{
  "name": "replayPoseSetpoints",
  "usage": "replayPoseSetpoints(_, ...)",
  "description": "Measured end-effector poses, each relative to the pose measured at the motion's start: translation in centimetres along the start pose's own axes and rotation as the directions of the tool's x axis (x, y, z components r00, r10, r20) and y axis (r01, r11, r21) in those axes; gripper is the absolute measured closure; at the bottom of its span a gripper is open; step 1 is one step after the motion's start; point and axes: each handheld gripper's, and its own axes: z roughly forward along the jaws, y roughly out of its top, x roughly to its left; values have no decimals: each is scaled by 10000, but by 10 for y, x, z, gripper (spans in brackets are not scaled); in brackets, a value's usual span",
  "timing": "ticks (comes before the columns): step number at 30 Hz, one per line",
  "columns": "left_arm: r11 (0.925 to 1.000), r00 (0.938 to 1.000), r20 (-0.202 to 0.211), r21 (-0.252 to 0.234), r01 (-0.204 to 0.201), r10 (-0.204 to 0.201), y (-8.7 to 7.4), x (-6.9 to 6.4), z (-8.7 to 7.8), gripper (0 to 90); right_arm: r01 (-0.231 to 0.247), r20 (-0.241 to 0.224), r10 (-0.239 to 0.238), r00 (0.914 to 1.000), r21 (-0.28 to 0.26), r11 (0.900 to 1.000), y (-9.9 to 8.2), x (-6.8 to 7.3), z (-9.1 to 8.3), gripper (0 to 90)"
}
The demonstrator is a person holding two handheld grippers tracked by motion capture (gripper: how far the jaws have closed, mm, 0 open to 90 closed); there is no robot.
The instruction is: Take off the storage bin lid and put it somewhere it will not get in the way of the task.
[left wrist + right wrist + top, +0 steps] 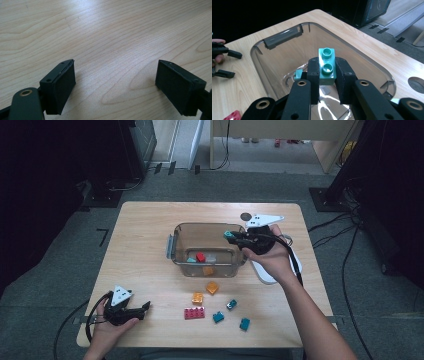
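- Pinching a small teal 2-stud plastic brick between its 2 black jaws, the right gripper hangs over the clear, smoky plastic tub with grey side handles; the pads press on the brick's 2 long sides, and its lower part is hidden between them
- seen from the high view, the same right gripper sits above the tub's right rim, the teal brick showing as a tiny speck at its tip; the hand covers most of the gripper body
- inside the tub lie a red brick, an orange brick and a small teal piece; a pale shape beside the red one is too blurred through the wall to name
- the left gripper rests at the table's near left corner, well apart from the tub; in its own view its jaws are spread wide with bare wooden tabletop between them, and both are cut off by the bottom edge
- loose on the table in front of the tub: 2 orange bricks, a flat red studded brick and 3 teal bricks; their stud counts are hard to make out
- a white object lies partly hidden under the right wrist.
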Motion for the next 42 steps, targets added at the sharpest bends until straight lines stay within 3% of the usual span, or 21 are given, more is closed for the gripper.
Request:
replayPoseSetpoints(10,10000,10000,-4,-4,4,-4,0,0,0,163,-225,100,221,9997,481,9986,-4,-10,28,762)
replayPoseSetpoints(18,10000,10000,-2,-5,4,-4,0,0,0,163,-256,144,249,9996,513,9984,-6,-13,34,752)
replayPoseSetpoints(27,10000,10000,-5,-5,6,-6,0,0,0,163,-182,156,171,9997,745,9971,-8,-9,39,644)
replayPoseSetpoints(35,10000,10000,-4,-6,7,-7,0,0,0,163,-262,35,261,9997,394,9989,-16,-4,22,632)
replayPoseSetpoints(42,10000,10000,-11,-2,-14,14,0,0,0,163,-247,-227,244,9994,-168,9996,-27,12,-14,632)
